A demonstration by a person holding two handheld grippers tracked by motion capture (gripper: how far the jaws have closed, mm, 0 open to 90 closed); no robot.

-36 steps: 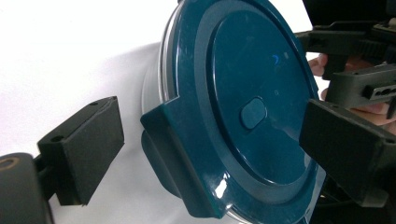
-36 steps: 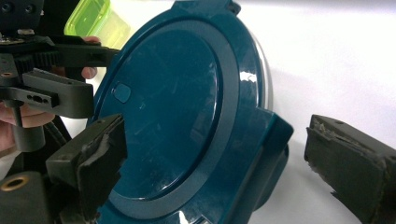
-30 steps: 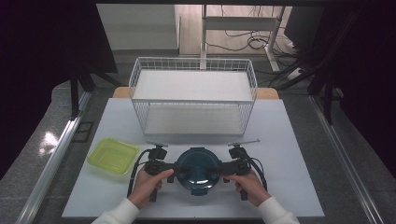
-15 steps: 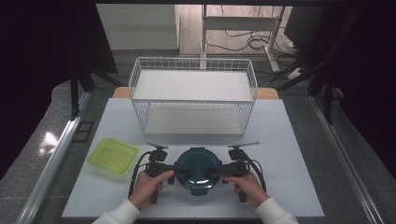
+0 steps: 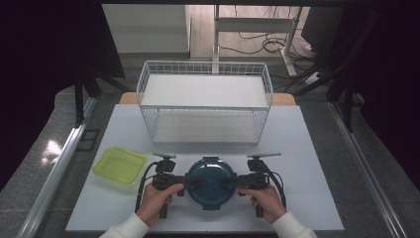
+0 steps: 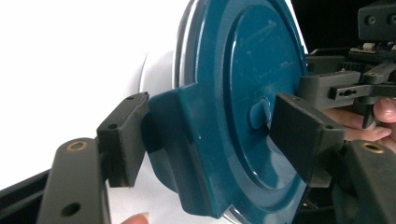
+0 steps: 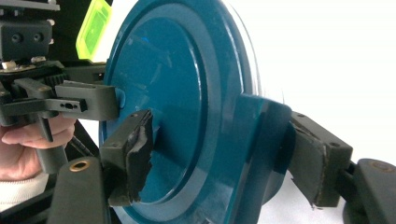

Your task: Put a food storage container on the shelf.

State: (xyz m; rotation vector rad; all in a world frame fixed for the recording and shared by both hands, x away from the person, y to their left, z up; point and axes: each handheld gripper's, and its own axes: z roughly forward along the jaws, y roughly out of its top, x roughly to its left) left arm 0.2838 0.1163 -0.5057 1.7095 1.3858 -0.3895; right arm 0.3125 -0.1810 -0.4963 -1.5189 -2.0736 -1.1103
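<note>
Teal plastic container (image 5: 210, 183), round and lidded, sits directly between my 2 claws at the near edge of the counter (image 5: 317, 148). I have the left claw (image 5: 190, 182) on its left side tab and the right claw (image 5: 232, 182) on the opposite tab, so the 2 claws face each other across the lid along 1 line running left to right. Neither hand is nearer; the container is centred between them.

In the left claw view the jaws straddle the tab (image 6: 173, 135), 1 pad under the skirt and 1 pad above the lid, and they have just been closing with the tab between them. A gap shows on the lid side, so I judge the pads not yet pressing. The right claw view shows the same: the jaws have just been closing around the other tab (image 7: 261, 140), the worn pad (image 7: 135, 154) close to the lid face, contact not confirmed.

My judgement: the coming move turns on both claws seating evenly, since a lift on 1 tab alone would tilt the container.

Surface: white, matt, flat. A lime-green tray (image 5: 120, 165) lies just left of the left claw. Beyond both claws stands a white wire basket (image 5: 205, 101), open-topped. Room: dark surround, cables on the floor behind.
</note>
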